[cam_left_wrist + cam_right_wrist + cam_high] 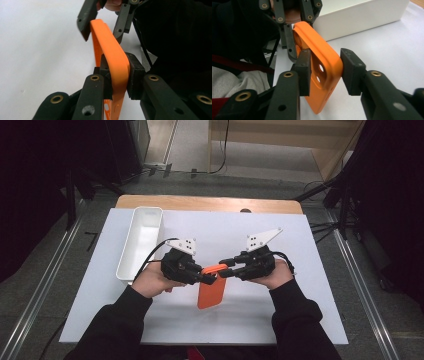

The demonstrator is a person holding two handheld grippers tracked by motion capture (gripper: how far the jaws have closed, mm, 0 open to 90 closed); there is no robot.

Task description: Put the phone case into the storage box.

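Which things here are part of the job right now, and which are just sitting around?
In the job:
orange phone case
left gripper, clamped on it
right gripper, around its other end

Lying about:
white bin
white table mat

A wooden counter (210, 202) carries a white sheet (280, 310) over most of its top, and a long white bin (141, 242) stands directly on that sheet along its left edge, toward the far side.
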